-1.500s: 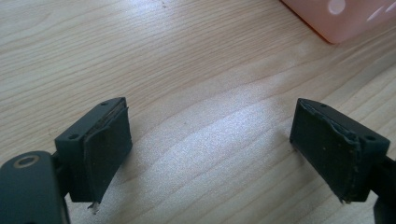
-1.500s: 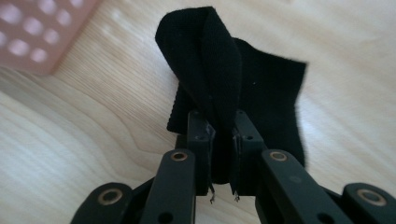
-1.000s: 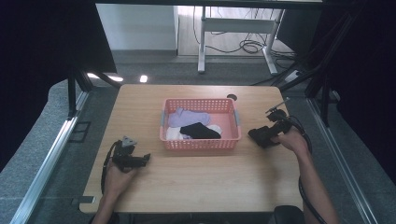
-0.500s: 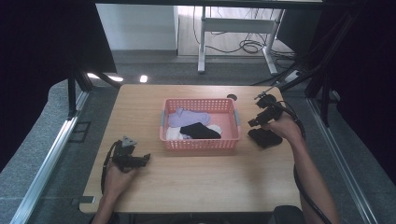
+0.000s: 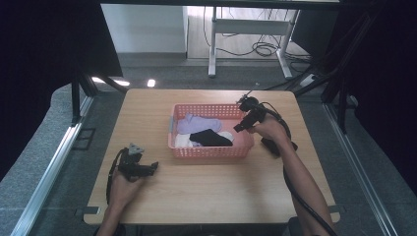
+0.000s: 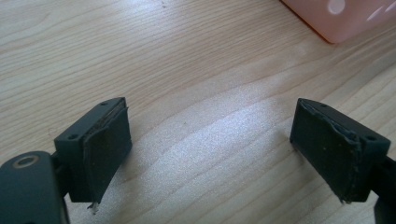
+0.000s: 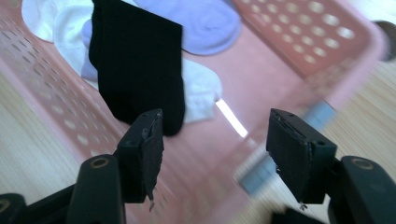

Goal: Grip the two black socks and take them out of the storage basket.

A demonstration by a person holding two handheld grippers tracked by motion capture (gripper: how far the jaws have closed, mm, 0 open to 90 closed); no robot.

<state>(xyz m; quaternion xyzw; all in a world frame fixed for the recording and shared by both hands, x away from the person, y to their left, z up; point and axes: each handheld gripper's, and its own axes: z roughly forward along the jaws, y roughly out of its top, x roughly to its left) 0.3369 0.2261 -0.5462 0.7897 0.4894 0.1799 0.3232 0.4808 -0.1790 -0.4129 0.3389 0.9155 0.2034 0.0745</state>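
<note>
basket: pink basket (image 5: 210, 151) at table centre, slightly toward 12; socks inside; your right gripper view looks down into it, blurred
black sock: black sock (image 5: 210, 138) on top of the pile, toward the basket's 6 o'clock wall; in your right gripper view (image 7: 135, 65) it lies beyond your left jaw tip, not between the jaws
purple sock: purple sock (image 5: 195, 123) at 10 o'clock in the basket, touching the black sock
white socks: white socks (image 5: 183, 141) under the black one, showing at 8 o'clock and at 3 o'clock of the pile
right gripper: your right gripper (image 5: 242, 125) hangs over the basket's 3 o'clock rim, pointing in toward the socks; jaws part open with nothing between them, pads clear of any sock (image 7: 212, 154); they have just been opening further
left gripper: your left gripper (image 5: 153, 167) rests low on the table at 8 o'clock from the basket, well apart from it; jaws wide, only bare wood between them (image 6: 210, 149); basket corner just visible at the far edge of that view
black thing: dark object (image 5: 272, 146) on the table at 3 o'clock of the basket, under your right wrist; cannot tell what it is
table: wooden table (image 5: 216, 196)
</note>
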